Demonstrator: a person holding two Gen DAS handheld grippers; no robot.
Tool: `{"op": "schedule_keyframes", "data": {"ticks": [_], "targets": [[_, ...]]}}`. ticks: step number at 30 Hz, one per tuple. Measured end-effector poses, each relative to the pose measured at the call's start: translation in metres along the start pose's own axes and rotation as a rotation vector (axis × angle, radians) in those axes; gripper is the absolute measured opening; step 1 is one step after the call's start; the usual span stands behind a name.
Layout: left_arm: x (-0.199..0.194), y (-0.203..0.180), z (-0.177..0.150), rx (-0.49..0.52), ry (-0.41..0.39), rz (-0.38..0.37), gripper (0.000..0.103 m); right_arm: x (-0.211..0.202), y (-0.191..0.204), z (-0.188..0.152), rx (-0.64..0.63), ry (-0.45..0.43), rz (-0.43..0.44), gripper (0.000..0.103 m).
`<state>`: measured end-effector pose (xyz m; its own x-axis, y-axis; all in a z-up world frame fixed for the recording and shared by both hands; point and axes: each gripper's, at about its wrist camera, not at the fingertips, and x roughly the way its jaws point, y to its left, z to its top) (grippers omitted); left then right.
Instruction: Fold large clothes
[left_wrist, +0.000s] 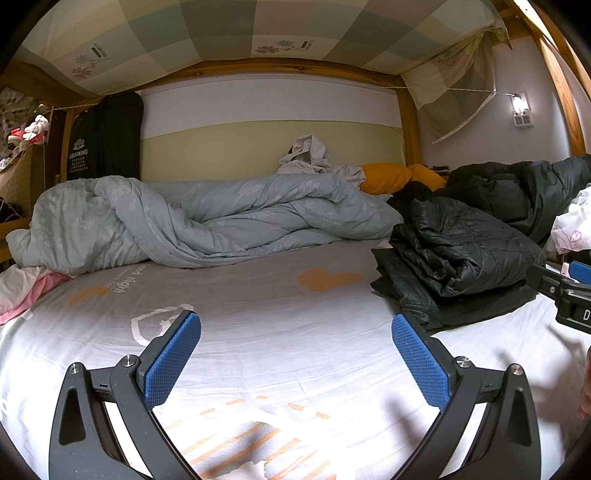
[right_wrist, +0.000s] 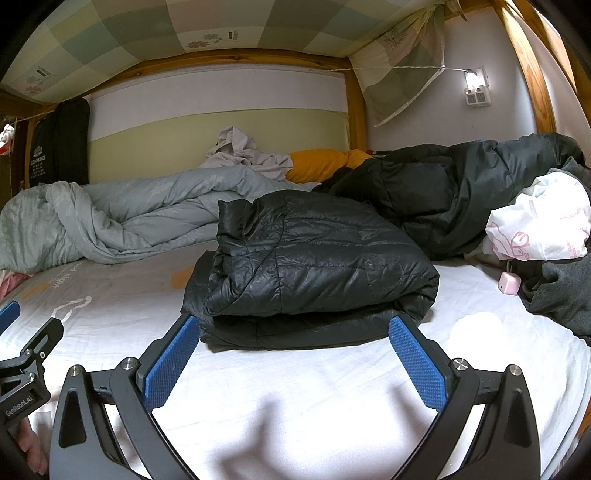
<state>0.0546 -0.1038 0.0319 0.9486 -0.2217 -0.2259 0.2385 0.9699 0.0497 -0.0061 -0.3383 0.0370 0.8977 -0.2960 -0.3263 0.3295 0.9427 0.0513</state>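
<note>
A shiny black quilted jacket (right_wrist: 314, 266) lies folded in a thick bundle on the white bed sheet (right_wrist: 295, 398). My right gripper (right_wrist: 293, 332) is open just in front of the bundle's near edge, with nothing between its blue pads (right_wrist: 170, 365). In the left wrist view the same jacket (left_wrist: 458, 262) lies to the right. My left gripper (left_wrist: 295, 332) is open over bare sheet (left_wrist: 277, 332), apart from the jacket. The right gripper's body (left_wrist: 569, 291) shows at that view's right edge.
A crumpled grey-green duvet (left_wrist: 184, 218) lies along the back of the bed. Another dark padded coat (right_wrist: 461, 184) is heaped at the back right, by a white plastic bag (right_wrist: 543, 221) and a small pink charger (right_wrist: 509, 282). An orange pillow (right_wrist: 321, 162) rests against the headboard.
</note>
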Motion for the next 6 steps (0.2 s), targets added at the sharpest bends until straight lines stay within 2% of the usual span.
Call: {"op": "schedule_keyframes", "data": {"ticks": [6], "targets": [[0.0000,0.0000,-0.0001,0.000,0.000,-0.001,0.103,0.0000,-0.0002,0.0000,0.000,0.000,-0.001,0.103]]}}
